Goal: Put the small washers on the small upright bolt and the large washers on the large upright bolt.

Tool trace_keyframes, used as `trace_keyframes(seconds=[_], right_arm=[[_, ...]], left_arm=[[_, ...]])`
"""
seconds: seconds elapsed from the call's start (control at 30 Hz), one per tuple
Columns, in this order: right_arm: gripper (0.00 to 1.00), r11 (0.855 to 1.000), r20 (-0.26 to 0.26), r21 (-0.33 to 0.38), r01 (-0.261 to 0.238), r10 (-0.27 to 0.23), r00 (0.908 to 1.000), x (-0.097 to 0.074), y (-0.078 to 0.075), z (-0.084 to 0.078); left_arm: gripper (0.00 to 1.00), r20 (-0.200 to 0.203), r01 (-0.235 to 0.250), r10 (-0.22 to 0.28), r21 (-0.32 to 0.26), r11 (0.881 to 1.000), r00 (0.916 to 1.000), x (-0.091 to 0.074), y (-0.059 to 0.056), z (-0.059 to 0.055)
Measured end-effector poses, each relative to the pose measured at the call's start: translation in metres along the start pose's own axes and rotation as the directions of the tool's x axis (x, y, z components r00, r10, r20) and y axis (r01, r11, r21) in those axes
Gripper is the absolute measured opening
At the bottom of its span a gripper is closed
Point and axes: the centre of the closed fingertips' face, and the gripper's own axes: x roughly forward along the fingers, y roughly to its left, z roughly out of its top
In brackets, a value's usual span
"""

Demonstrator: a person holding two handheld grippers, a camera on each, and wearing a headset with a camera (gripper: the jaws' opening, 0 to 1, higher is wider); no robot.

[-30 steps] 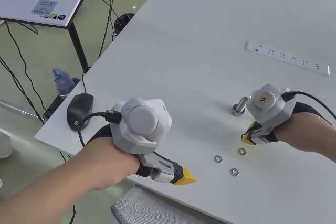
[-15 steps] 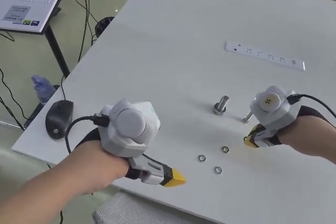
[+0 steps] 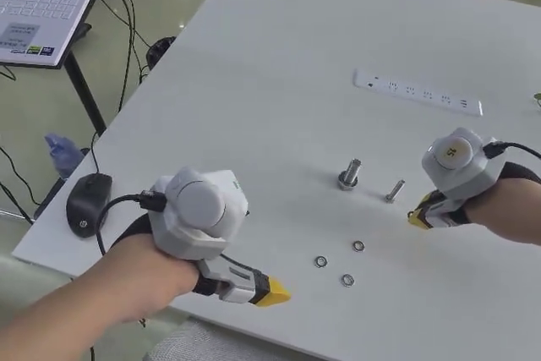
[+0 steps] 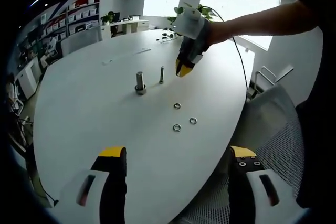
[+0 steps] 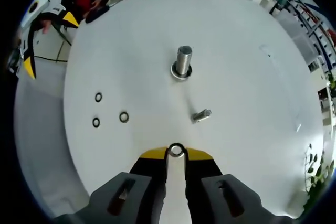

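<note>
My right tongs point(image 5: 177, 155) have drawn back to the right of the small bolt point(image 3: 395, 190), which they covered 1 second ago, and both it and the large bolt point(image 3: 349, 173) now stand in plain sight on the white table point(image 3: 279, 82). The right tongs are pinched on 1 washer point(image 5: 177, 145), held by its rim at the very tips. My left tongs point(image 4: 177, 153) hang wide apart and empty near the table's front edge. 3 more washers point(image 3: 347, 280) lie flat between the bolts and that edge. I judge these rings light, stiff and slippery, best nipped across the rim, and quick to skid or roll off the front. Bare table surrounds the bolts, and the power strip point(image 3: 418, 92) lies well beyond them.
</note>
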Motion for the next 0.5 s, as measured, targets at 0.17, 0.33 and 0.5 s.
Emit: trace_keyframes(seconds=[0.17,0.33,0.5], right_arm=[[0.13,1.000,0.021,-0.002,0.018,-0.018,0.9996,-0.007,-0.010,0.015],[0.13,1.000,0.035,-0.008,0.030,-0.029,0.9990,-0.010,-0.016,0.025],[0.13,0.999,0.050,-0.028,0.040,-0.038,0.9980,-0.012,-0.018,0.036]], left_arm=[[0.79,-0.007,-0.003,0.003,0.004,1.000,1.0000,-0.002,0.001,-0.003],[0.78,-0.012,-0.004,0.004,0.003,1.000,0.9999,-0.004,0.000,-0.006],[0.77,-0.012,-0.003,0.003,-0.003,1.000,0.9999,-0.005,-0.002,-0.008]])
